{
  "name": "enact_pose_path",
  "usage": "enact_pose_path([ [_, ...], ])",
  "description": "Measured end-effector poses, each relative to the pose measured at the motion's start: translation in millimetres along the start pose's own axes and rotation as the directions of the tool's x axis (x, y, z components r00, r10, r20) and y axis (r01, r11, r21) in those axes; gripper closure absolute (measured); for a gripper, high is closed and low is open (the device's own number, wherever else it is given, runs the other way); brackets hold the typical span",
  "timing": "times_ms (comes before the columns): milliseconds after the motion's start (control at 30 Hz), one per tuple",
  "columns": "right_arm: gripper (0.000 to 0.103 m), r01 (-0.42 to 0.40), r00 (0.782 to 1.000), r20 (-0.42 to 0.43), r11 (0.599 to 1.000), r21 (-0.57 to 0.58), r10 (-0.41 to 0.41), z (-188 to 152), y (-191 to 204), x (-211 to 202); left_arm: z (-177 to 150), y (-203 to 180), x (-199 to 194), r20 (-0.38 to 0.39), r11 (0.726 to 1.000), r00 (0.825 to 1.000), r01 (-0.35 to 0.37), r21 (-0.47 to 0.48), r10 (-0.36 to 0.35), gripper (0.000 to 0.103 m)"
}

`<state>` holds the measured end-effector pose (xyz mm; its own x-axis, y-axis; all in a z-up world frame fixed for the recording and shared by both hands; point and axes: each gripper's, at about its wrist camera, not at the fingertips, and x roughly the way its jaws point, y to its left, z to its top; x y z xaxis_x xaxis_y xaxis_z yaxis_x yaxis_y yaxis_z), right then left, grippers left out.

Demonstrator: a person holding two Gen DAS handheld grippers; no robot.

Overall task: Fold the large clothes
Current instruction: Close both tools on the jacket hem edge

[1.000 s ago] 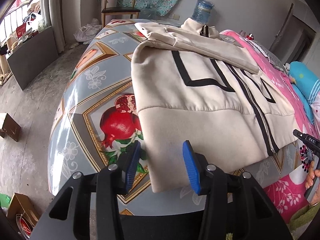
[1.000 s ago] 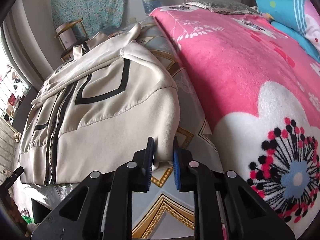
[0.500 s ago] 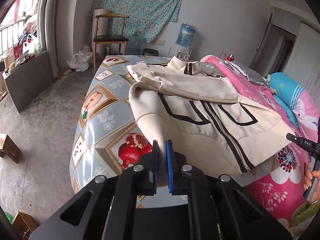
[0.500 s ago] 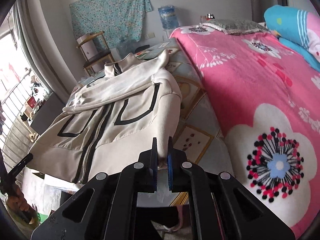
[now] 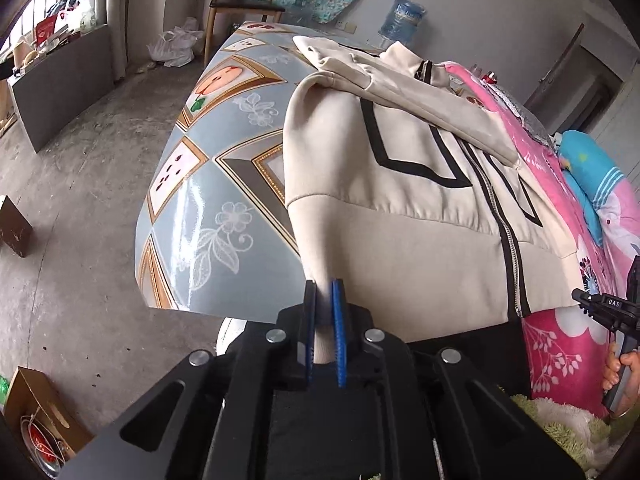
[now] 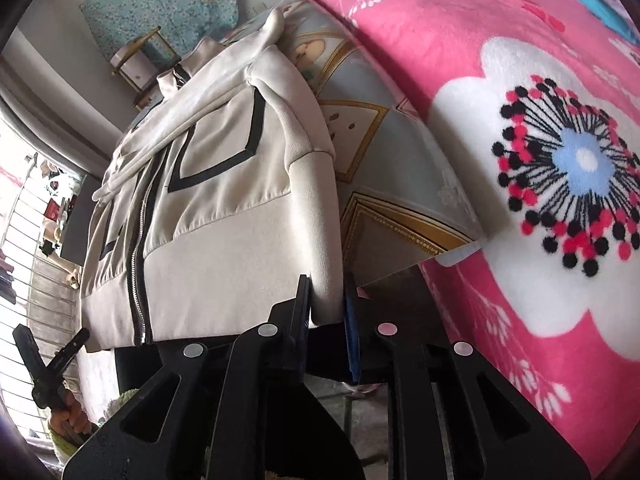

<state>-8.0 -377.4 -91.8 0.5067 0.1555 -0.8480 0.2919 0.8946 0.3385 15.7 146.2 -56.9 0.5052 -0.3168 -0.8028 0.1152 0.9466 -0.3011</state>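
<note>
A cream zip-up jacket (image 5: 400, 200) with black stripes lies front up on the table (image 5: 208, 200), sleeves folded across its chest. My left gripper (image 5: 323, 292) is shut on the left corner of its bottom hem, and the cloth is pinched between the blue pads. In the right wrist view the jacket (image 6: 224, 208) stretches away from my right gripper (image 6: 326, 284), which clamps the hem's right corner. Its jaws are opening slightly with the cloth still pressed between them. Both corners are pulled past the table's near edge.
A pink flowered blanket (image 6: 520, 80) covers the bed to the right of the table (image 6: 400, 168). A wooden chair (image 5: 240, 4) and a water bottle (image 5: 402, 16) stand at the far end. Boxes (image 5: 40, 420) sit on the concrete floor at left.
My left gripper closed on the hem corner. Both grippers have drawn the hem toward me, off the table's near edge, and the jacket has slid along with them.
</note>
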Motion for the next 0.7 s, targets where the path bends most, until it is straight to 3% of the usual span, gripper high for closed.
enact_pose_path([
  [167, 0.098, -0.016, 0.999, 0.048, 0.999, -0.033, 0.018, 0.1, 20.3, -20.6, 11.3, -8.2, -21.1, 0.055, 0.998, 0.996, 0.063, 0.017, -0.064, 0.098],
  [367, 0.098, -0.092, 0.982, 0.162, 0.994, -0.051, 0.1, 41.9, 44.2, -47.2, 58.6, -7.1, -42.6, 0.148, 0.979, 0.97, 0.199, -0.042, -0.19, 0.098],
  [533, 0.098, -0.099, 0.968, 0.222, 0.991, -0.086, 0.116, 92.6, 61.5, -36.7, 118.3, -9.3, -26.4, 0.185, 0.982, 0.967, 0.183, -0.035, -0.174, 0.098],
  [700, 0.096, -0.11, 0.964, 0.235, 0.99, -0.085, 0.127, 150.6, 75.8, 2.6, 172.0, -0.5, 17.2, 0.162, 0.987, 0.979, 0.14, -0.075, -0.126, 0.097],
])
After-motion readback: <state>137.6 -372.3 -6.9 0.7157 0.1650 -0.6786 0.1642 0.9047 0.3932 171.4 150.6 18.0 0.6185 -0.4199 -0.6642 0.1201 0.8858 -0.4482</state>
